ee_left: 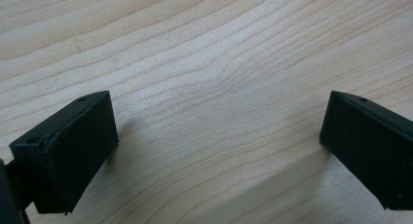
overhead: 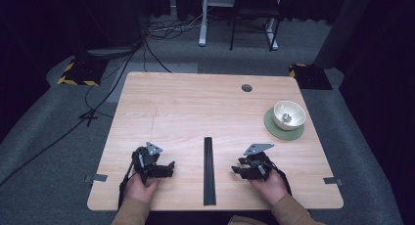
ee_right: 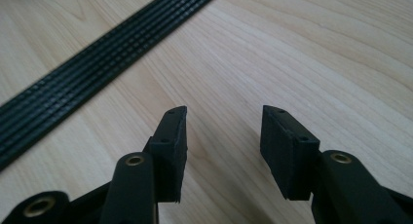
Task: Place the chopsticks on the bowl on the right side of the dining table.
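Lying flat on the wooden table [overhead: 195, 107], a long black ribbed strip [overhead: 209, 171] runs between the two grippers, reaching from the table's near edge toward its middle. It is the thing nearest both tools, and neither one touches it.

The right gripper [overhead: 238, 168] sits just beside the strip, on its right, held low over the wood in the person's right hand [overhead: 268, 184], with its jaws pointing toward the strip. In the right gripper view [ee_right: 223, 146] the jaws stand parted with bare wood between them, holding nothing, and the strip [ee_right: 97, 63] crosses the boards ahead and to the left of the tips.

The left gripper [overhead: 169, 166] lies on the strip's other side, a little farther from it, in the left hand [overhead: 139, 188], jaws also aimed toward the strip. In the left gripper view [ee_left: 214, 146] the jaws are spread wide, released, with only wood grain between them.

Well beyond the right gripper, toward the far right part of the table, a white bowl [overhead: 289, 115] rests on a round green mat [overhead: 274, 128]. A small pale object sits inside the bowl; what it is cannot be told.
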Tool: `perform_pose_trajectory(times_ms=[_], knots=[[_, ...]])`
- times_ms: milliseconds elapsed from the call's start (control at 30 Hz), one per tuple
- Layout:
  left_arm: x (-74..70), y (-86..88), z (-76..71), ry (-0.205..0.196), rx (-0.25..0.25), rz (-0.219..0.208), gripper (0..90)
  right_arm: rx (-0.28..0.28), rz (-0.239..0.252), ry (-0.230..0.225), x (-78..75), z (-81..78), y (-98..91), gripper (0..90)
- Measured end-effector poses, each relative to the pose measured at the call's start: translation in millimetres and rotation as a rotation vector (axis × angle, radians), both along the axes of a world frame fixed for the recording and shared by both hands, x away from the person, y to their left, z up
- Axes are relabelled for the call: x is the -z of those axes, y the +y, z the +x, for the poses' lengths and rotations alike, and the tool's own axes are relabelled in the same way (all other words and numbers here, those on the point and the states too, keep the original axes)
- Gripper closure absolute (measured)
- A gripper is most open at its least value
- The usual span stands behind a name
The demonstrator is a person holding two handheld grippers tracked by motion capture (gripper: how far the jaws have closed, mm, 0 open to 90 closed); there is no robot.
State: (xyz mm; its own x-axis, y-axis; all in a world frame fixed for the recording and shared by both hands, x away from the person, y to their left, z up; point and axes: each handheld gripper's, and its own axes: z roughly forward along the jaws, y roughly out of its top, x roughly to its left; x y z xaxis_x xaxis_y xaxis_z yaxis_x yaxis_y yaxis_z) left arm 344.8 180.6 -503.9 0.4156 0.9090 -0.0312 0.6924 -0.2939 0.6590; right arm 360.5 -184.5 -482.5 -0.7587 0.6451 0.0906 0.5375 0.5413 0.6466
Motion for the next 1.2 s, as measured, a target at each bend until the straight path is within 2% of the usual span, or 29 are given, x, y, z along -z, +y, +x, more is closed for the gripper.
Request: perform_pose_trajectory(times_ms=[333,567,700,733,1167,1200], knots=[[-0.3,0.9,3.9,0.002,0.042,-0.001,2.1,-0.028,0.080,0.005,-16.7,-3.9,16.7,54.1],[-0.6,0.1,4.3,0.007,0.035,-0.001,2.4,-0.074,0.101,0.001,-15.0,-3.8,39.1,53.0],[-0.5,0.4,4.2,0.002,0.036,0.000,2.6,-0.095,0.084,0.002,-9.5,-6.0,52.4,52.9],[-0.2,0.3,4.0,-0.002,0.034,0.001,2.8,-0.096,0.066,-0.009,-7.0,-6.4,56.4,53.0],[-0.3,0.4,3.8,-0.002,0.034,0.001,2.9,-0.097,0.032,-0.025,1.7,-9.3,63.6,51.2],[-0.3,0.3,3.8,-0.001,0.033,0.000,2.9,-0.110,0.006,-0.038,3.4,-9.6,64.8,51.1]])
